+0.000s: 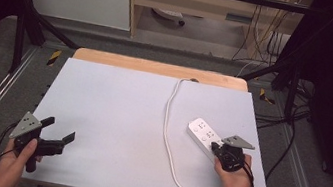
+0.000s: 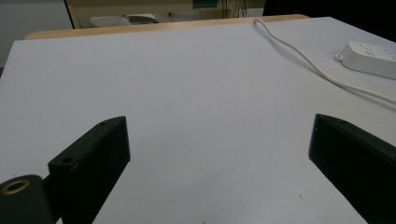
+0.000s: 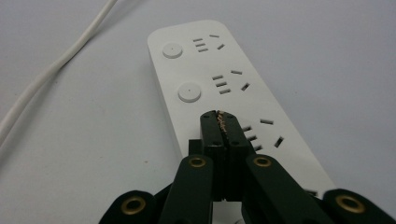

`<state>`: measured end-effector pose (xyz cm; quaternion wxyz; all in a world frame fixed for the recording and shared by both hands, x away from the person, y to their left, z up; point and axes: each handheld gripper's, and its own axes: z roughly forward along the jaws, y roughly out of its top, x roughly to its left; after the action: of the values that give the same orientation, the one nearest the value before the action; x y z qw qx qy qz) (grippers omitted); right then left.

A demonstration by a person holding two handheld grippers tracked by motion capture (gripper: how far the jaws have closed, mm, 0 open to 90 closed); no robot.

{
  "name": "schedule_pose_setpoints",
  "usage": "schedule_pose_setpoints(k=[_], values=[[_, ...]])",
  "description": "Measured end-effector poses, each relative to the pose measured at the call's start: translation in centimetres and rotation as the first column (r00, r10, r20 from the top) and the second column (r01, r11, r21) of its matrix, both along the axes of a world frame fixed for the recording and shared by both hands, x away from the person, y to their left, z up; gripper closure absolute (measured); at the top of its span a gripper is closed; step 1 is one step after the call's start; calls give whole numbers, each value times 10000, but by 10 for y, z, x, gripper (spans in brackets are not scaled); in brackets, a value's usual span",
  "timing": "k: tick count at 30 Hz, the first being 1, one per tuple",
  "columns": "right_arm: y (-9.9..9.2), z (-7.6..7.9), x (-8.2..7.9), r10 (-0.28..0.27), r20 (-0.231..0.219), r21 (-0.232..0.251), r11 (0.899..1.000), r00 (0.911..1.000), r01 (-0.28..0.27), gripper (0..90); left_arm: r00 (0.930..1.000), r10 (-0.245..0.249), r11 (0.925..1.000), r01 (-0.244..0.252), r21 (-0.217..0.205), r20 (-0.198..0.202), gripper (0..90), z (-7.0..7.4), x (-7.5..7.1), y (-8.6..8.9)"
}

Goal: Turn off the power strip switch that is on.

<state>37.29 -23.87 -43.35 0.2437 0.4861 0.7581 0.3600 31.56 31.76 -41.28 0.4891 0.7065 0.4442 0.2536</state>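
My right gripper [image 3: 223,122] clenched, empty, tips over power strip [image 3: 219,88], at button 3. My left gripper [image 2: 219,154] released, idle. Next likely: press straight down.

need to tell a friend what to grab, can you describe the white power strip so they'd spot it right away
Start at the pale grey table top and look to its right half, near the front edge. There lies a long white power strip, set at a slant, with round buttons beside its sockets and the shut right claw poised over it. Its thin white cord loops across the table; nothing else there is white and flat.
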Motion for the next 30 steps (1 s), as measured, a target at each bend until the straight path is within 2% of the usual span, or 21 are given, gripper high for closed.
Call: schedule_pose_setpoints(k=[12,13,17,21,28,30], values=[[4,-1,0,160,23,-218,9996,9999,-160,900,10000,2,10000,-2,4,-4,52,0,0,0],[6,-1,0,117,47,-289,9995,9999,-115,900,10000,3,10000,-3,6,-4,52,0,0,0],[13,0,0,81,249,-1062,9943,9997,-54,900,10000,25,10000,-25,-38,-1,52,0,0,1],[7,-1,1,36,133,-326,9995,9999,-31,900,10000,48,10000,-49,-55,-63,52,-1,1,1],[4,-2,2,20,104,-4,10000,9999,-20,900,10000,48,10000,-48,-41,-51,52,-1,0,1],[1,-2,3,14,-8,230,9997,10000,-14,900,10000,70,10000,-70,-47,-56,52,-1,1,1]])
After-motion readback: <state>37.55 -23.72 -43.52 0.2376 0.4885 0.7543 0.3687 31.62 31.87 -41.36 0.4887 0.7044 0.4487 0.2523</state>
